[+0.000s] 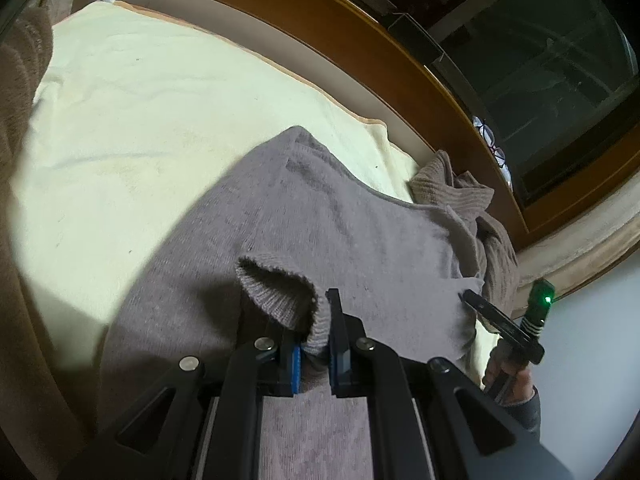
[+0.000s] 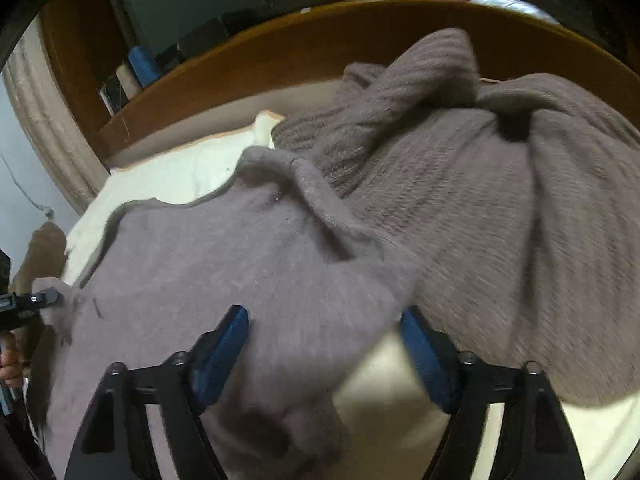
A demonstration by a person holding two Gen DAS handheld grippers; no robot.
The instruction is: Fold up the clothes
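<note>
Blue-padded jaws of the left gripper (image 1: 316,344) are clenched on the ribbed cuff (image 1: 280,292) of a fine-knit grey-mauve sweater (image 1: 320,216), which lies spread flat on a cream terry bedcover (image 1: 132,120). In the right wrist view the right gripper (image 2: 324,344) hangs released, jaws spread wide over the sweater's lower edge, touching nothing that can be told. At one o'clock from it a chunky ribbed taupe knit garment (image 2: 500,184) lies heaped, overlapping the sweater's side. A bare hand (image 1: 508,376) holds the right gripper's handle at four o'clock in the left view. Beyond the bedcover curves a polished brown wooden headboard (image 1: 360,28).
</note>
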